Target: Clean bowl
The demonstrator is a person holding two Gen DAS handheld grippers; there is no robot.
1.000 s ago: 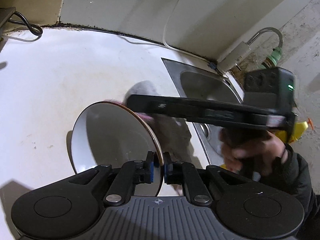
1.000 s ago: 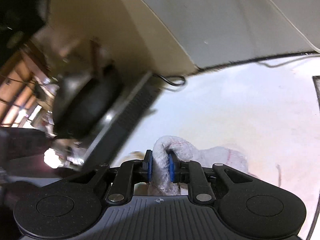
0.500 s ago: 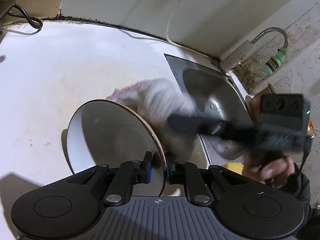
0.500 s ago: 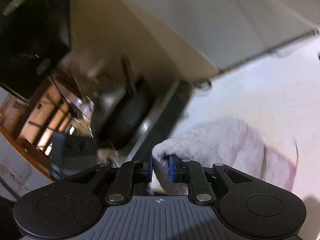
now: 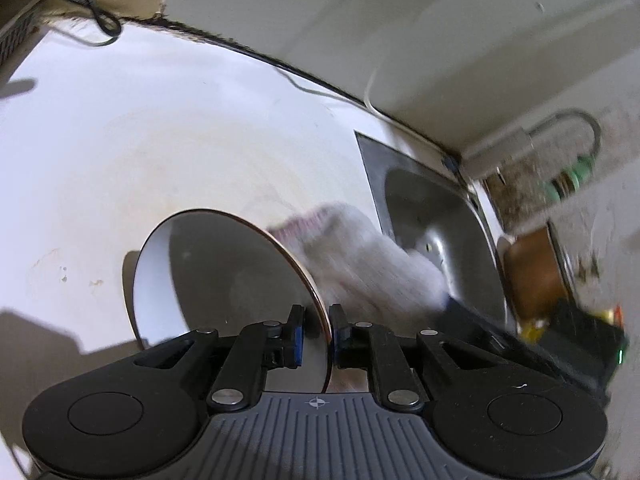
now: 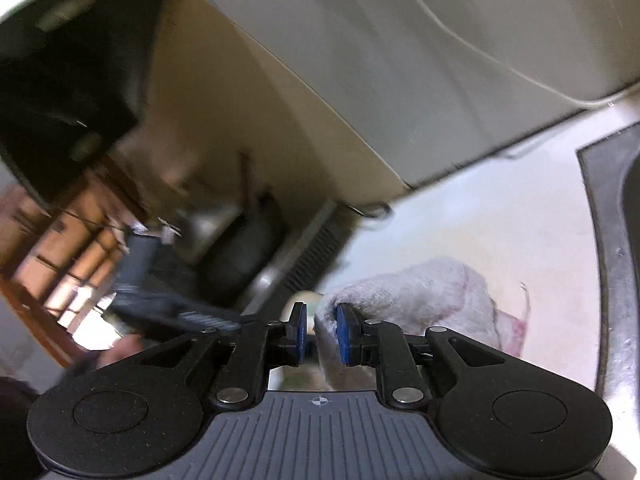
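Note:
My left gripper [image 5: 318, 334] is shut on the rim of a white bowl [image 5: 216, 276] with a brown edge, held tilted on its side above the white counter [image 5: 140, 152]. A white cloth with pink stripes [image 5: 360, 256] hangs just right of the bowl, behind its rim, blurred by motion. In the right wrist view my right gripper [image 6: 320, 334] has its jaws a little apart. The cloth [image 6: 420, 300] lies against the right pad and over the counter [image 6: 500, 232]; whether it is still pinched is unclear.
A steel sink [image 5: 432, 232] is set in the counter to the right, with a tap [image 5: 560, 136] behind it and a brown pot [image 5: 532, 276] beside it. A black cable [image 5: 92, 20] lies at the back left. A wall runs behind the counter.
The right gripper with the cloth has swung down and right, away from the bowl toward the sink side. Its jaws have parted a little. The left gripper has lifted the bowl slightly.

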